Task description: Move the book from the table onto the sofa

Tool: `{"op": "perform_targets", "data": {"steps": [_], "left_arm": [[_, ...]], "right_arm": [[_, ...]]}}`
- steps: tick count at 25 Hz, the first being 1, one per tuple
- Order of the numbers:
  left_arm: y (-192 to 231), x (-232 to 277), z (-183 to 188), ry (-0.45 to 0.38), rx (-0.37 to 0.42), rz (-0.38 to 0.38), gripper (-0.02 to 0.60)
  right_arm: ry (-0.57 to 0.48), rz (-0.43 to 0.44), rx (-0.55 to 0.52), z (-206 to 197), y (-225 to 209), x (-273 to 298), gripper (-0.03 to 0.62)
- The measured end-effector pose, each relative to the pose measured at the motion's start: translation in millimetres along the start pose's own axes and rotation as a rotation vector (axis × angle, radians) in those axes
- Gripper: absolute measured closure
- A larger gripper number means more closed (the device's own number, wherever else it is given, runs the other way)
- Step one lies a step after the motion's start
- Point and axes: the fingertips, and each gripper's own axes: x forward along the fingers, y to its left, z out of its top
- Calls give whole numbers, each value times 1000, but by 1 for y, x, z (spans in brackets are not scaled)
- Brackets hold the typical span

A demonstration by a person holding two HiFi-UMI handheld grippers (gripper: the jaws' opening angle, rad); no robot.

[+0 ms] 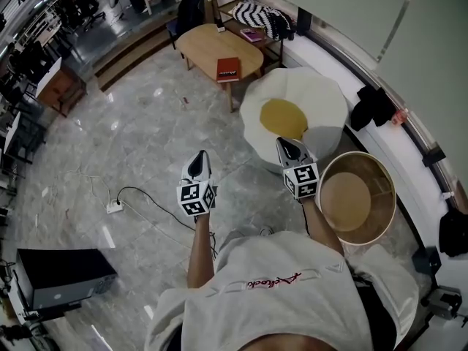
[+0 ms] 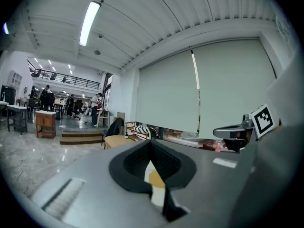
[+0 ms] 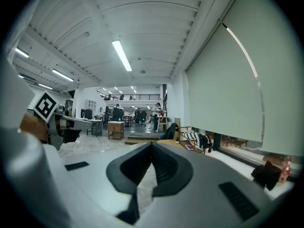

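A red book lies on the far wooden table; marble floor spreads nearer. Both the left gripper and the right gripper have their jaws together, empty.

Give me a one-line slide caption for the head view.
Shut and empty, the left gripper and right gripper point toward a red book on an oval wooden table beyond a white egg-shaped cushion.

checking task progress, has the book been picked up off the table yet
No, the red book lies flat on the oval wooden table.
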Motion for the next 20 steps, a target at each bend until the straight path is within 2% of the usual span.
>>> {"op": "perform_targets", "data": {"steps": [20], "left_arm": [[-2, 27, -5, 10, -4, -6, 572]], "right_arm": [[0, 2, -6, -4, -20, 17, 585]]}}
